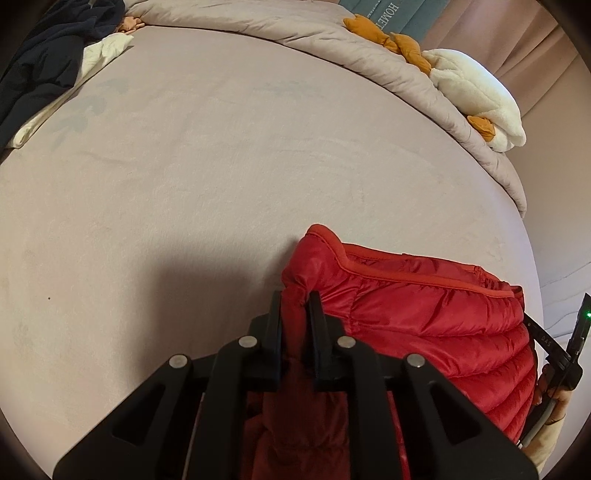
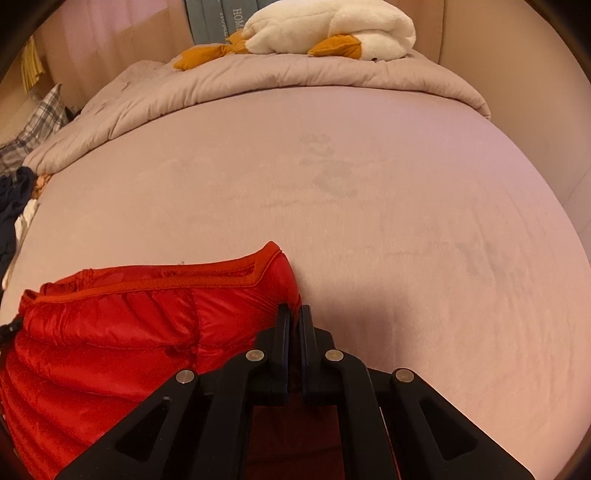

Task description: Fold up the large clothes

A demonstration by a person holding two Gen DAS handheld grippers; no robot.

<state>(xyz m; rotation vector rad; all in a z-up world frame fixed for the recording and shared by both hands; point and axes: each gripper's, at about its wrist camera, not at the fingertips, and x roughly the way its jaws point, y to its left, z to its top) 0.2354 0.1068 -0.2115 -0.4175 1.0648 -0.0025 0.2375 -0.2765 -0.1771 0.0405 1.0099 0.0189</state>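
The red puffer jacket (image 1: 424, 325) lies on the near part of the bed (image 1: 221, 166), held at two corners. The left tongs (image 1: 295, 299) pinch one corner; the right tongs (image 2: 294, 314) clamp the other. Beyond the jacket, a plush goose (image 2: 332, 29) rests on the rumpled duvet (image 2: 258, 81).

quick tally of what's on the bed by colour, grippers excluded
Red: 1, puffer jacket
Navy: 1, dark garment
White with orange: 1, plush toy
Cream: 1, cloth under the navy garment
Mauve-grey: 1, comforter
Total: 5
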